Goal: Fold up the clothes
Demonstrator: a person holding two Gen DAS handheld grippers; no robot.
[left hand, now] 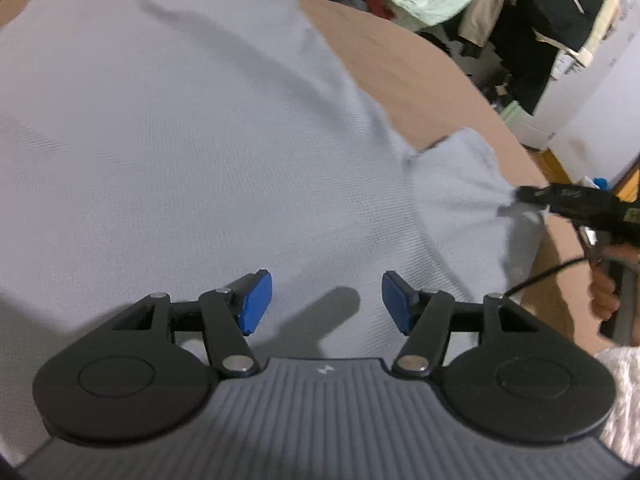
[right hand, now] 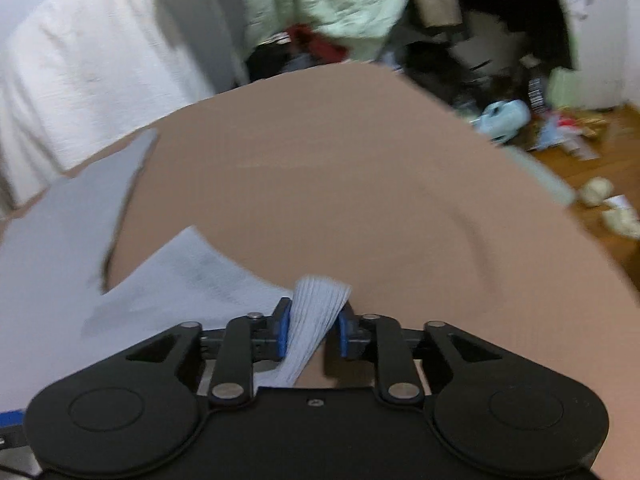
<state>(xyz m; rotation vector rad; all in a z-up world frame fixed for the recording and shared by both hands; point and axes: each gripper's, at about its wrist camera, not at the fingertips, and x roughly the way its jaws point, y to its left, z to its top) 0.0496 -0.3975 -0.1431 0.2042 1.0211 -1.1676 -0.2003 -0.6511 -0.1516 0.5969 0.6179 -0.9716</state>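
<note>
Grey shirt (left hand: pixel 180 140) lies flat on the brown counter (right hand: pixel 340 180). Left tongs (left hand: pixel 327 302) hang open, empty. Right tongs (right hand: pixel 312 330) pinch its sleeve cuff (right hand: pixel 316 312); a hard tug might slip it free.

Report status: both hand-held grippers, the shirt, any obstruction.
Left hand-held gripper open above the grey shirt. Right hand-held gripper has the sleeve cuff between its pads. Nothing in the way on the tan table.

The shirt (left hand: pixel 192 152) is pale grey-blue ribbed knit cloth, matt. It lies on a smooth, matt tan surface (right hand: pixel 340 184). Each hand-held gripper (left hand: pixel 327 300) is matt black plastic with blue rubbery pads (left hand: pixel 256 300) and shiny metal pins. Beyond lies a glossy wooden floor (right hand: pixel 560 168).
</note>
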